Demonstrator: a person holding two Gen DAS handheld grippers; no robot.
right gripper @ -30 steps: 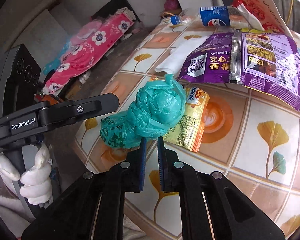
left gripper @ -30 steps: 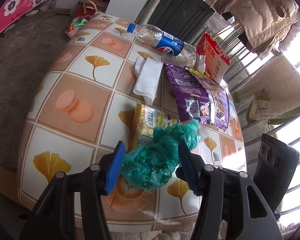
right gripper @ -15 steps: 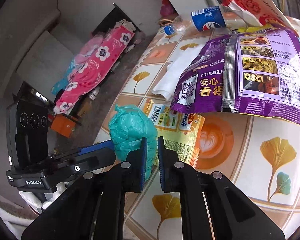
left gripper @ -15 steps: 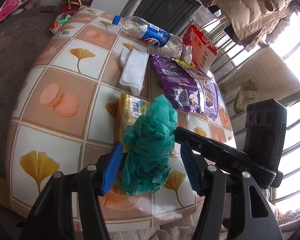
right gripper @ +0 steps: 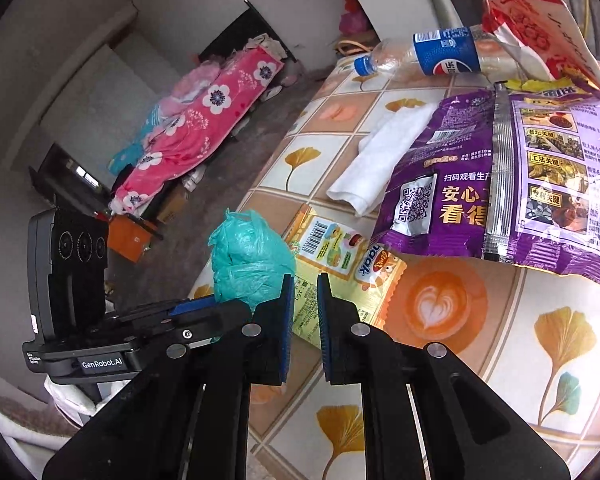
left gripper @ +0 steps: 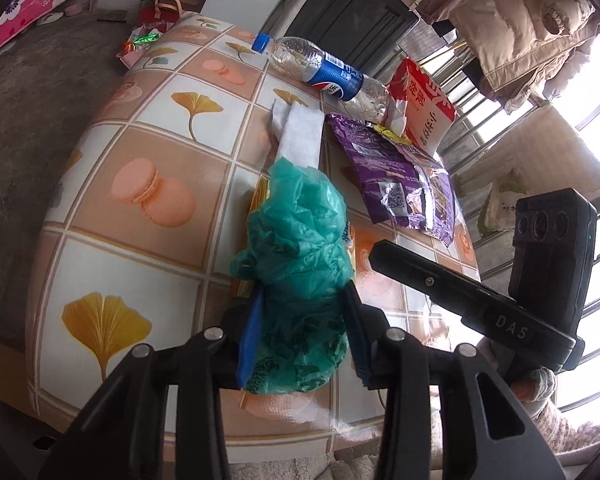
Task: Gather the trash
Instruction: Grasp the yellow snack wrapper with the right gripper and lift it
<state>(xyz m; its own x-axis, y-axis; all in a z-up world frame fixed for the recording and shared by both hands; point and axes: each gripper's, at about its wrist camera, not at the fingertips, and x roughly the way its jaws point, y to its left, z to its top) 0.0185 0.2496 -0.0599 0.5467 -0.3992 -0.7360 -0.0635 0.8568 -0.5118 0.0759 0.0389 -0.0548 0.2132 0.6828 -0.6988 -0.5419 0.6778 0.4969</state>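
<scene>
While my left gripper [left gripper: 304, 320] closes on the crumpled green plastic bag [left gripper: 296, 240], both blue pads already press its sides, at the near edge of the tiled table [left gripper: 140, 152], atop a yellow snack wrapper [right gripper: 340, 264]. My right gripper [right gripper: 303, 312] hovers just beside, jaws a narrow slit, nothing between them. Purple packet [right gripper: 500, 184], white tissue [left gripper: 300, 136], Pepsi bottle [left gripper: 320, 68] lie farther back.
</scene>
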